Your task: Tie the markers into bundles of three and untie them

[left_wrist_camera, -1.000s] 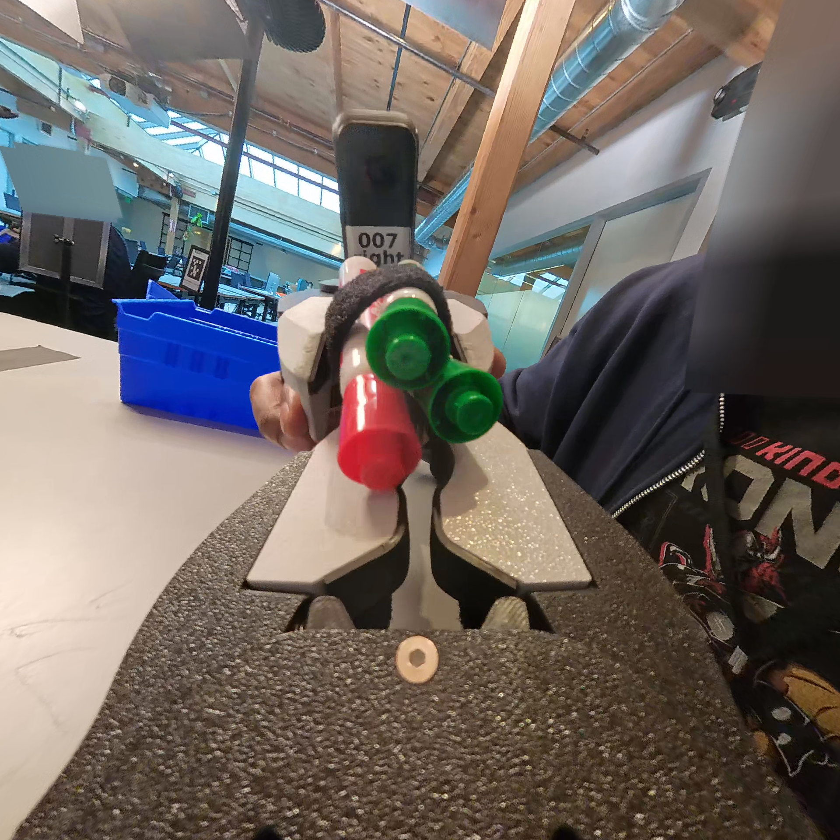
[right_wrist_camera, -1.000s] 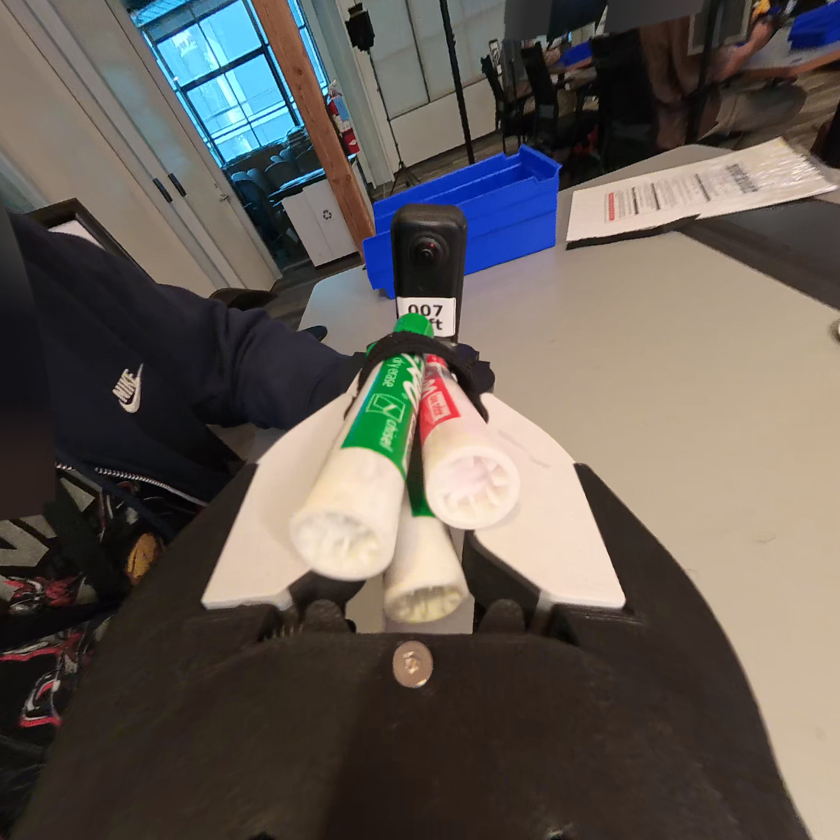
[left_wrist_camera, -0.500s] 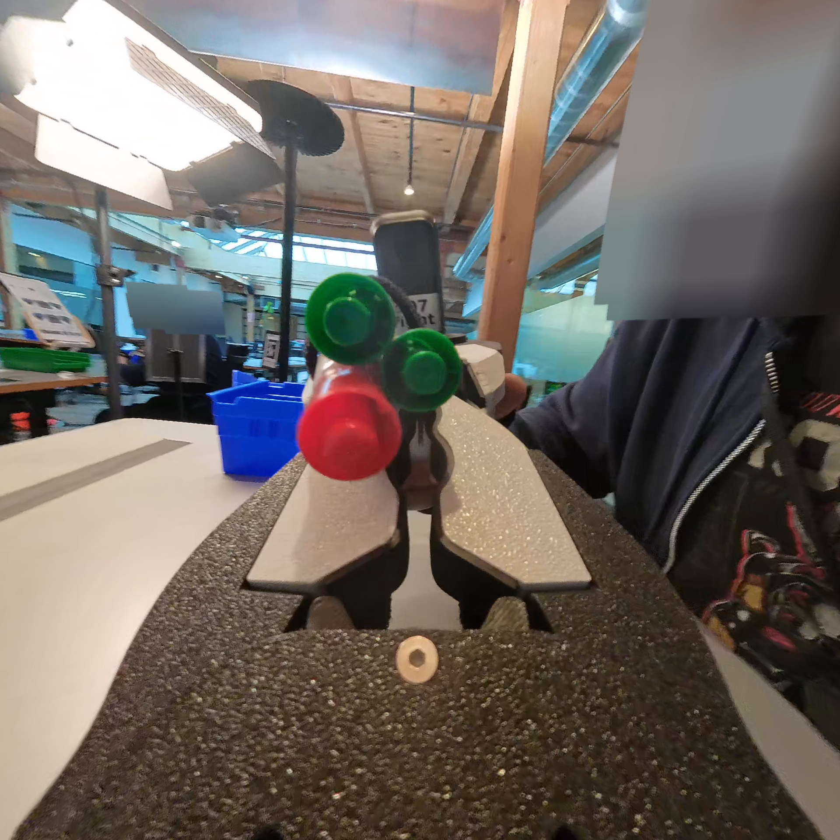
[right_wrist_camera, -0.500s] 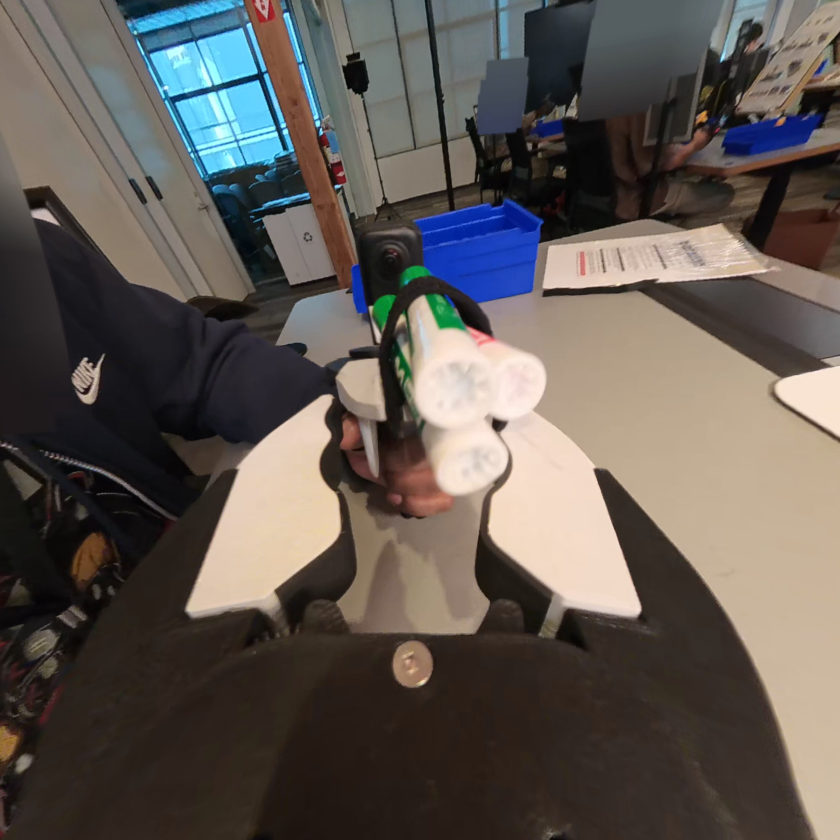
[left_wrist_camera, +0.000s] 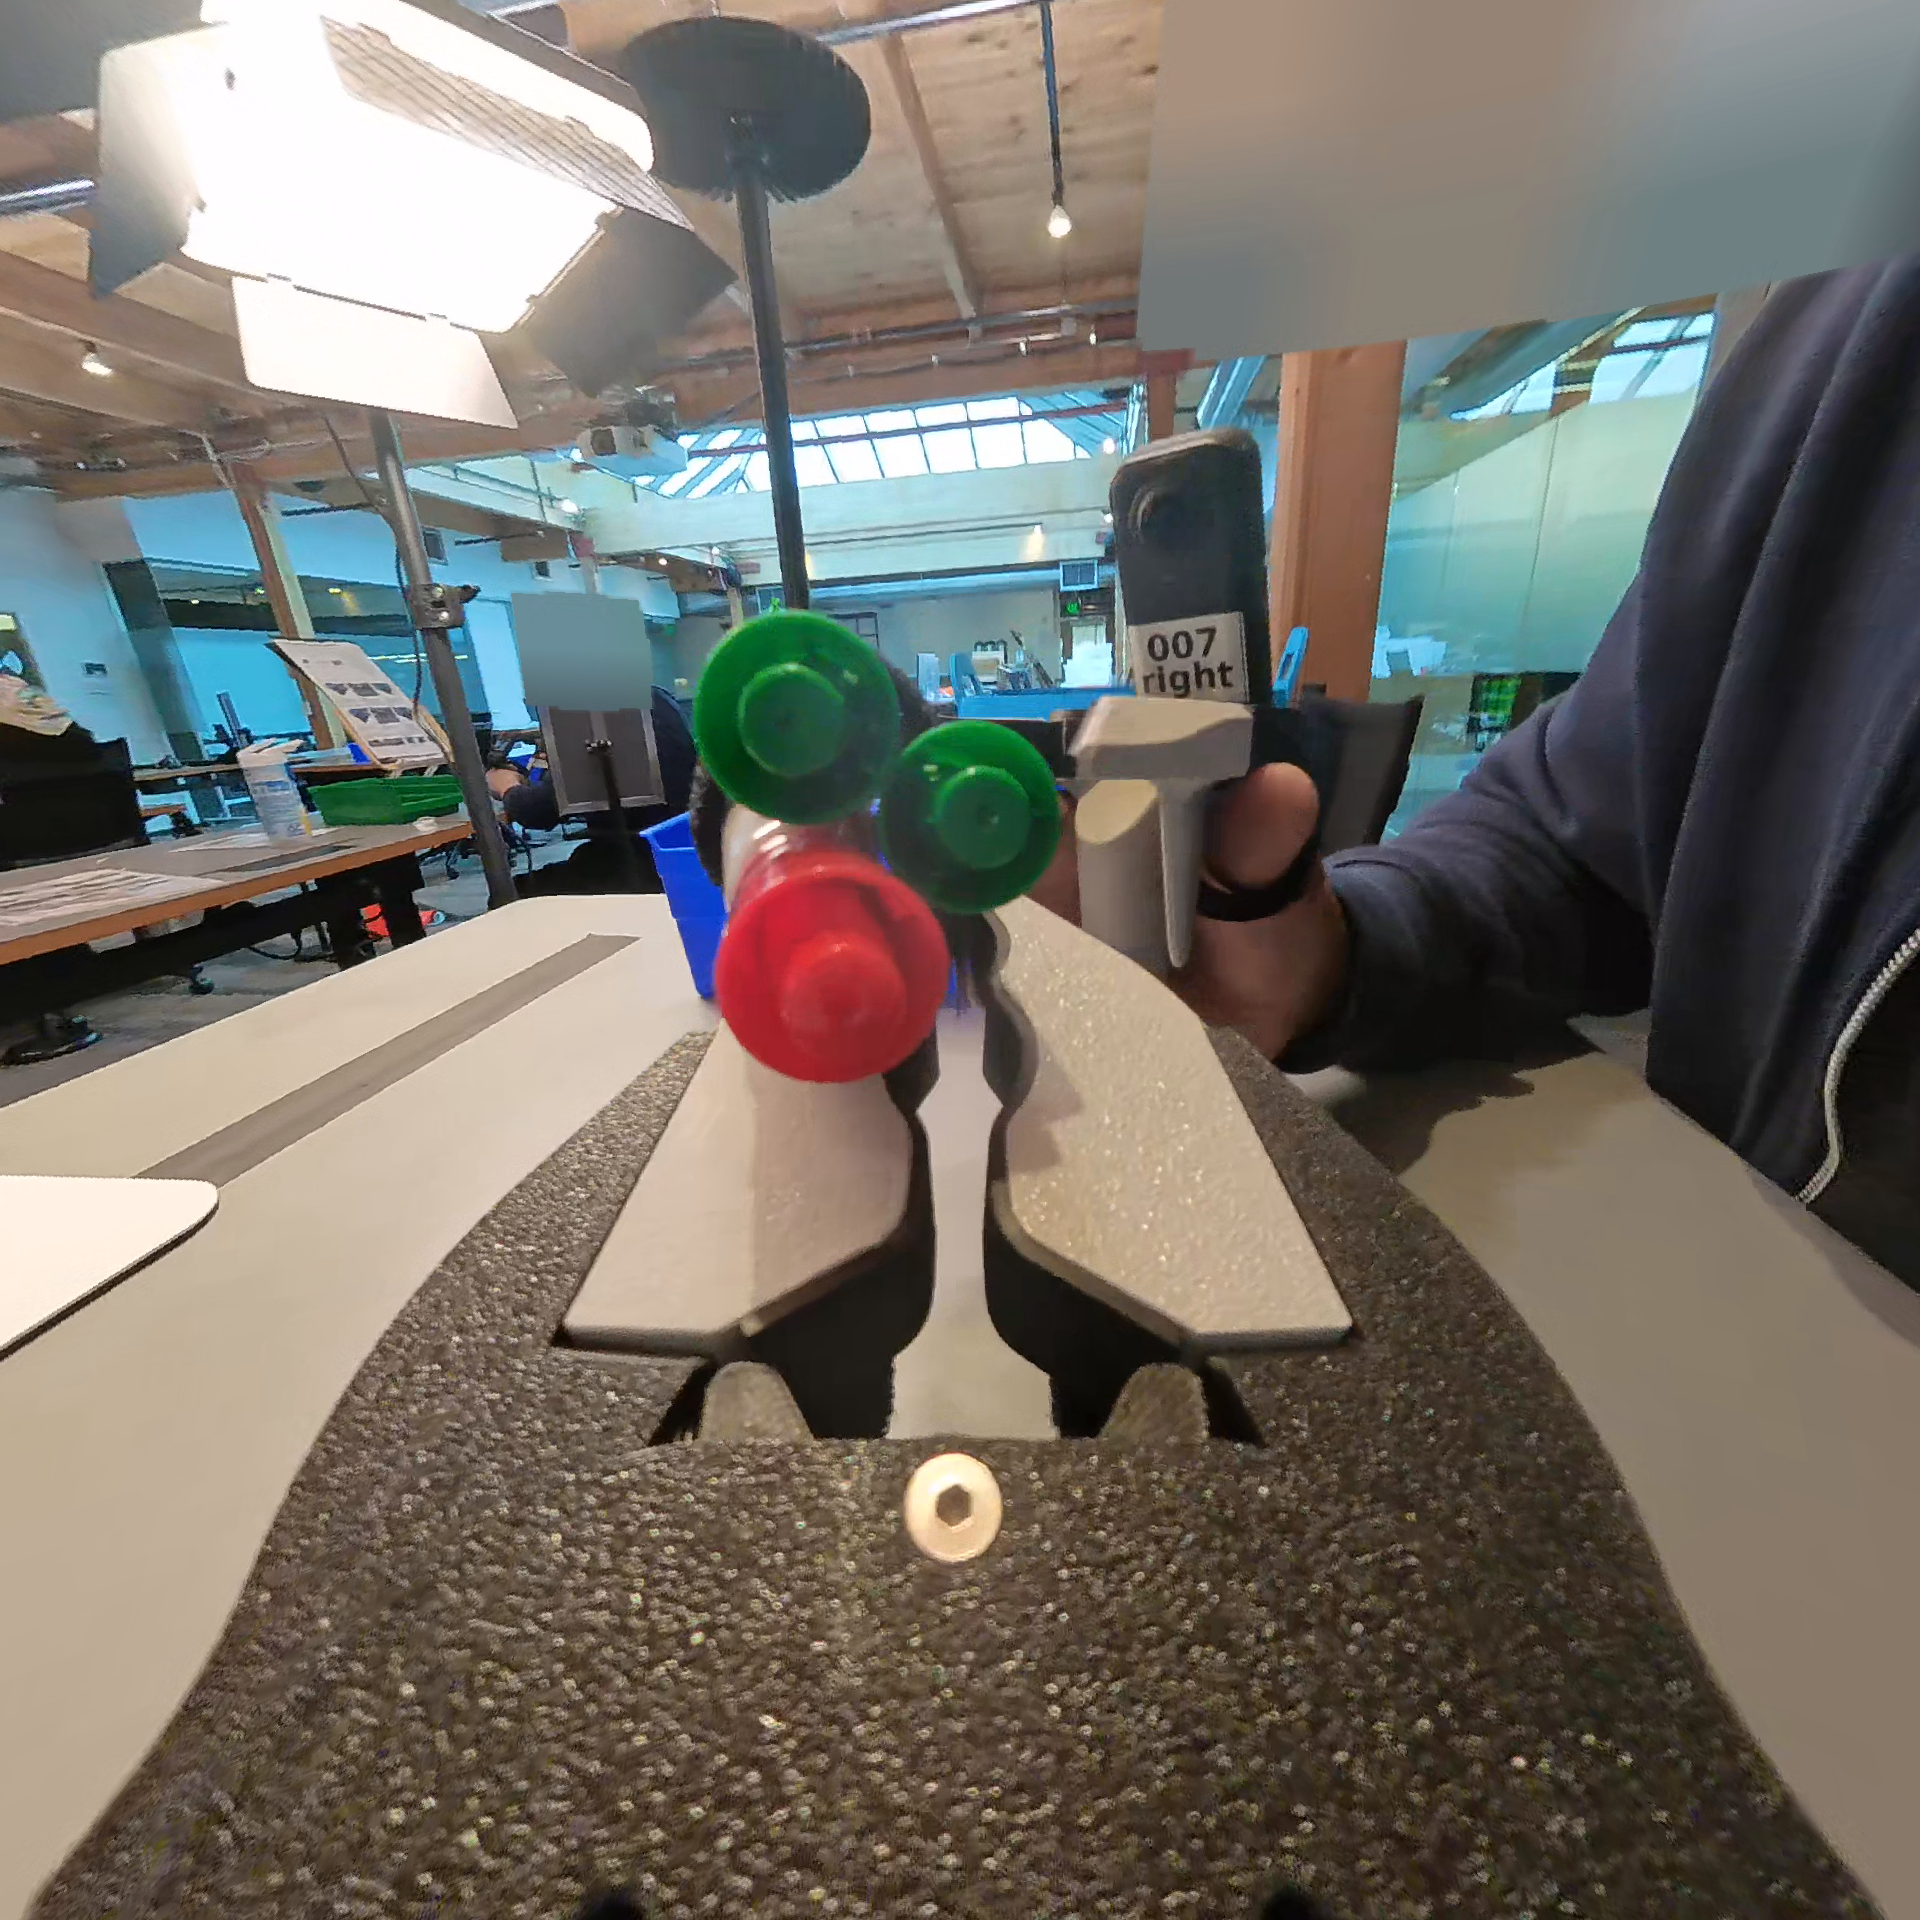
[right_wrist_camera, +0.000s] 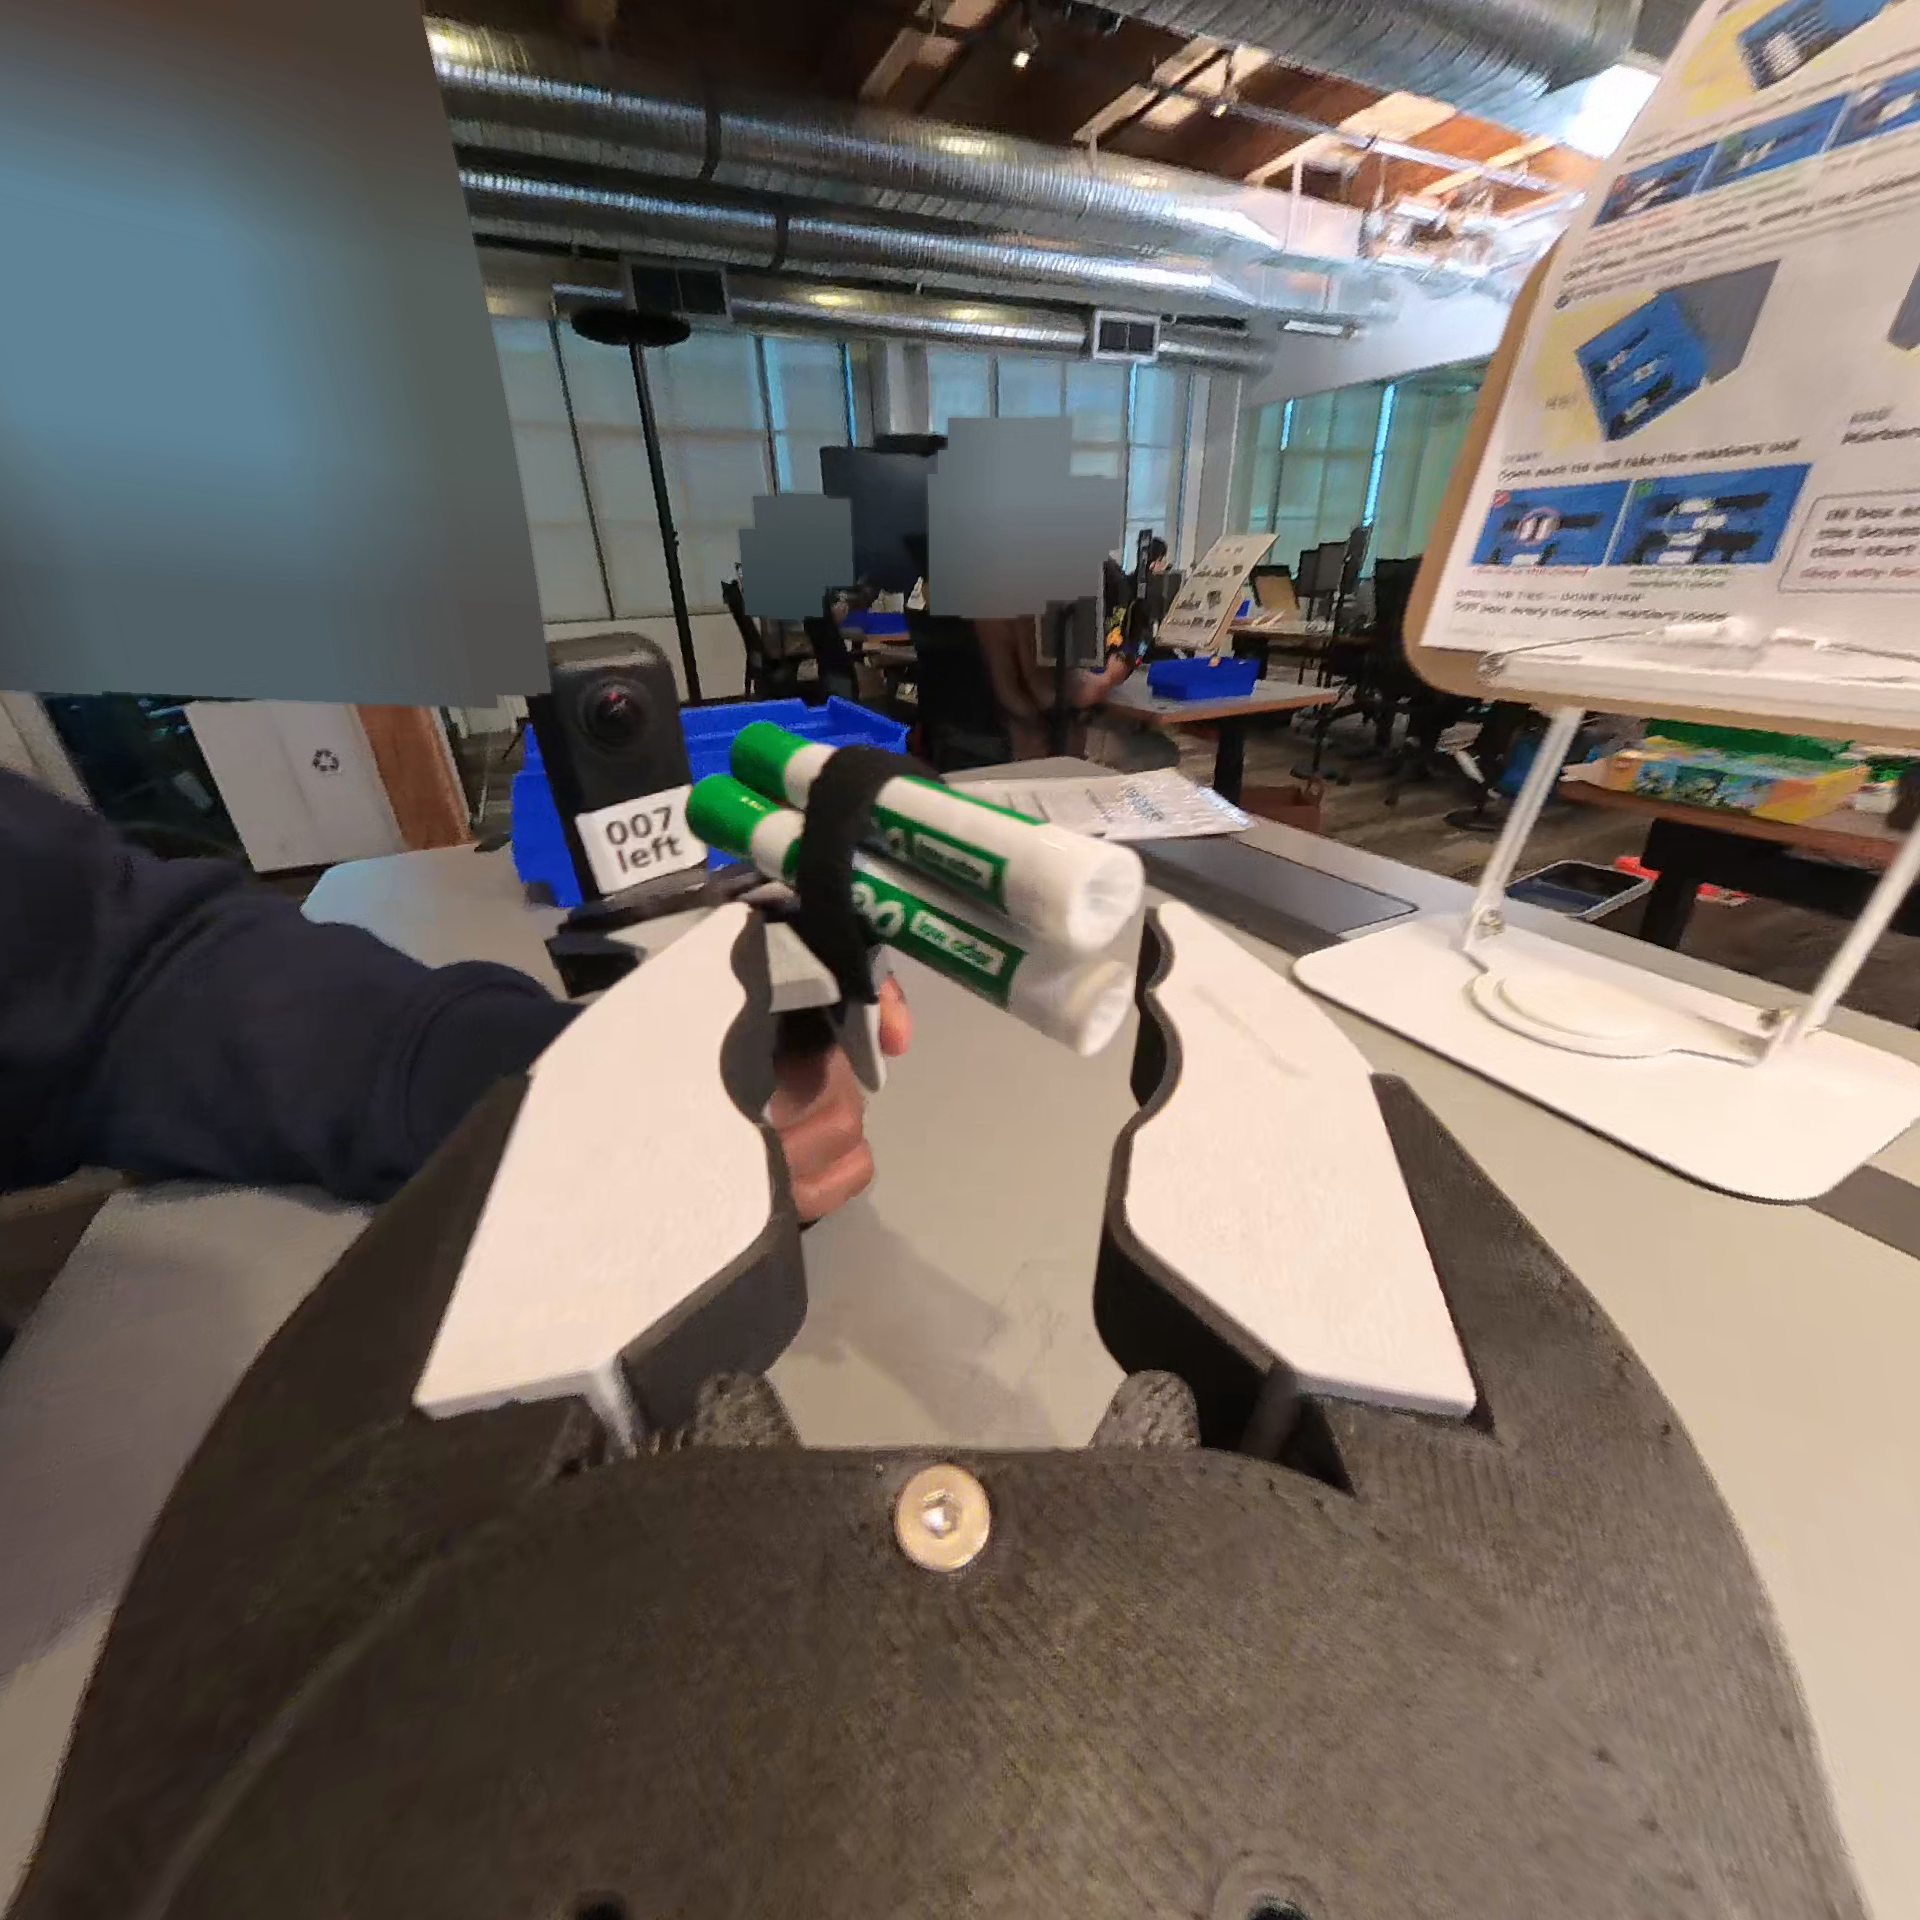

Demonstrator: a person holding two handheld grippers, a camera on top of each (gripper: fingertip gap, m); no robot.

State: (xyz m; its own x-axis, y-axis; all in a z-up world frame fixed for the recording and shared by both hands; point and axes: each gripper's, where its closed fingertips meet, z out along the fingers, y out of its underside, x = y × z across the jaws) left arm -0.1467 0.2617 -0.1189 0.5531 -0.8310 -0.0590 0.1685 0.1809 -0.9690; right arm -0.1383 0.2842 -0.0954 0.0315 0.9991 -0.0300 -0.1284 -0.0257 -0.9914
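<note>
Left wrist view: the left gripper (left_wrist_camera: 961,997) jaws pinch the black band (right_wrist_camera: 836,883) of a three-marker bundle (left_wrist_camera: 842,831) above the tabletop (left_wrist_camera: 312,1101). Beyond, the right gripper (right_wrist_camera: 940,1023) is parted, empty. Bundling looks finished; untying likely needs the right jaws on the band.

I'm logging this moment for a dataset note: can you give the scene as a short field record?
bundle: two green markers and one red marker, black strap around them
held by: left gripper, closed on the strap, bundle in the air
right gripper: open, empty, drawn back from the bundle
surface: grey table
background: blue bin
</note>
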